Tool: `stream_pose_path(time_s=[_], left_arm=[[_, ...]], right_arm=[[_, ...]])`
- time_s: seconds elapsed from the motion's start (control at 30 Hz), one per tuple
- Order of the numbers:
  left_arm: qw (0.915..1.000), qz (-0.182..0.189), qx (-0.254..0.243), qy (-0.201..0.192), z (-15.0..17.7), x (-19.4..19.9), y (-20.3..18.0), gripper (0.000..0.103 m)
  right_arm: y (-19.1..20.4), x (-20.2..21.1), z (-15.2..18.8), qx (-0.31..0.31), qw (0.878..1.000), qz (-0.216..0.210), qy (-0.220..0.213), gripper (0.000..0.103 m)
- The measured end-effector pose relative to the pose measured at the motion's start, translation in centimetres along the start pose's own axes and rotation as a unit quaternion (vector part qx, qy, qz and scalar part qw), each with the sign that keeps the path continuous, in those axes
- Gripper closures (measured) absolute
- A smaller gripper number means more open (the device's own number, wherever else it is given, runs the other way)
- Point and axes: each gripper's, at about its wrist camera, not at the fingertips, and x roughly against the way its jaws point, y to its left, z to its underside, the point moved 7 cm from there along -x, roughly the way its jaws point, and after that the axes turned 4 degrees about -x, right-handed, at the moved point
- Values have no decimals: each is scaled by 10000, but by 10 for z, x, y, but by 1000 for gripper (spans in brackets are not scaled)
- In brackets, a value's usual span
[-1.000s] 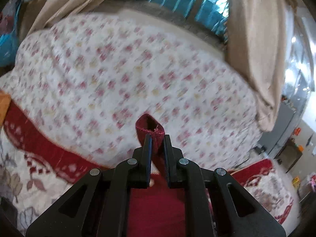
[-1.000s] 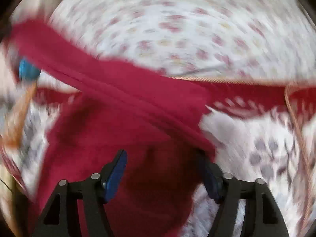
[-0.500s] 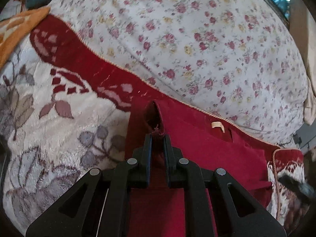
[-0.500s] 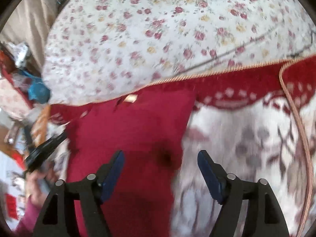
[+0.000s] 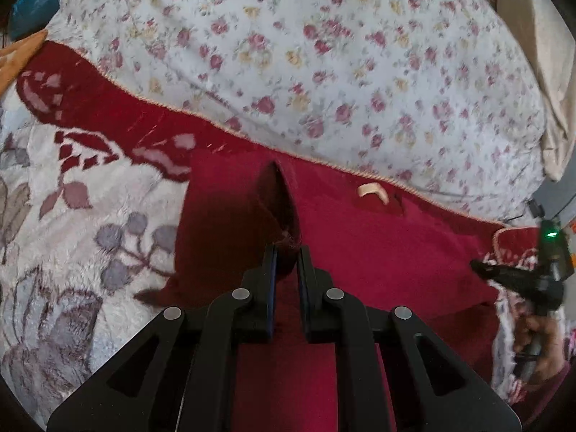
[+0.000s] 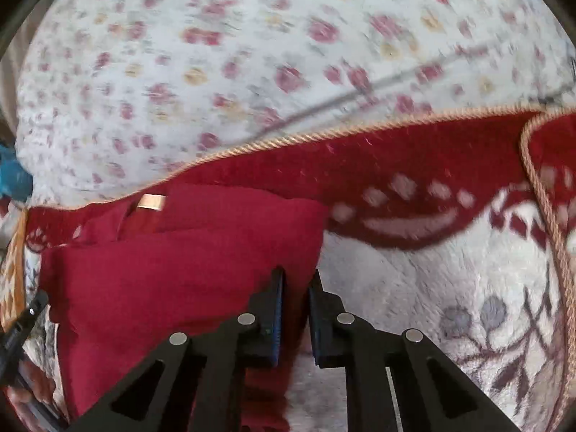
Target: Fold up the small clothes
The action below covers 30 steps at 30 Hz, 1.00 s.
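Red garment point(image 5: 378, 252) lies flat on a fleece blanket point(image 5: 72, 223) on the bed, near a flowered sheet point(image 5: 324, 54). Left hand-held gripper point(image 5: 286, 252) clamped on a raised fold of the garment; cloth below it hidden by the gripper body. Right hand-held gripper point(image 6: 297, 277) pinched tight on the garment's right edge. Right view blurred. Small tan label point(image 6: 151, 202) at far edge.
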Motion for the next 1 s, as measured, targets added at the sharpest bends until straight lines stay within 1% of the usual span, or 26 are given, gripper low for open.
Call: stream_pose_path(time_s=[0.03,0.07,0.13,0.2,0.23,0.27,0.33,0.37,0.4,0.43,0.47,0.5,0.53,0.57,0.6,0.63,0.67,0.73,0.8,0.87,0.9,0.93,1.0], left_arm=[[10000,-40,20,11,1,0,3,94],[10000,-46,63,18,1,0,5,94],[9998,-13,218,29,1,-1,10,94],[9997,-25,252,47,1,-3,11,94],[9997,-67,217,51,2,-3,11,94],[9997,-92,202,64,3,-2,11,94],[9997,-75,230,100,4,3,12,94],[9996,-88,237,96,4,6,13,94],[9995,-178,242,42,3,12,16,93],[9994,-246,247,-19,1,17,18,93],[9992,-292,253,-101,-1,23,19,93],[9988,-341,251,-242,-5,31,20,90],[9985,-369,242,-322,-7,34,21,81],[9980,-413,227,-432,-10,38,21,76],[9974,-439,218,-526,-12,40,20,64],[9971,-434,214,-584,-14,39,18,58],[9973,-409,214,-577,-14,37,18,58],[9980,-377,143,-482,-14,26,14,58],[9978,-557,-37,-353,-12,13,12,58],[9970,-764,-93,-86,-7,-5,18,58],[9966,-822,-31,73,-4,-14,23,58],[9963,-849,8,152,-2,-19,26,58],[9955,-930,-48,165,-1,-23,28,58]], right_arm=[[1,4,2,-85,9999,-117,19,91],[3,10,1,-43,9999,-117,-22,91],[10,27,5,115,9999,-80,-74,82],[24,41,16,385,9989,-224,-124,55],[27,41,23,558,9983,-178,-79,55],[32,37,36,811,9966,7,110,55],[25,29,62,1072,9923,412,467,55],[20,31,70,1095,9919,453,463,55],[14,34,76,1067,9927,416,379,55],[7,41,79,924,9948,299,317,55],[4,43,79,793,9959,237,363,55],[2,49,79,679,9967,205,393,55],[1,57,76,642,9972,198,316,55],[2,68,72,695,9972,231,127,55],[7,73,68,764,9967,277,-21,55],[12,78,63,837,9960,284,-158,55],[18,81,57,886,9954,224,-291,55],[31,77,45,931,9948,52,-410,55],[45,64,31,1033,9932,-41,-533,55],[49,47,24,1118,9918,57,-619,55],[48,36,23,1130,9921,115,-535,55],[45,26,22,1133,9923,181,-468,55],[28,4,23,1147,9911,550,-381,55]])
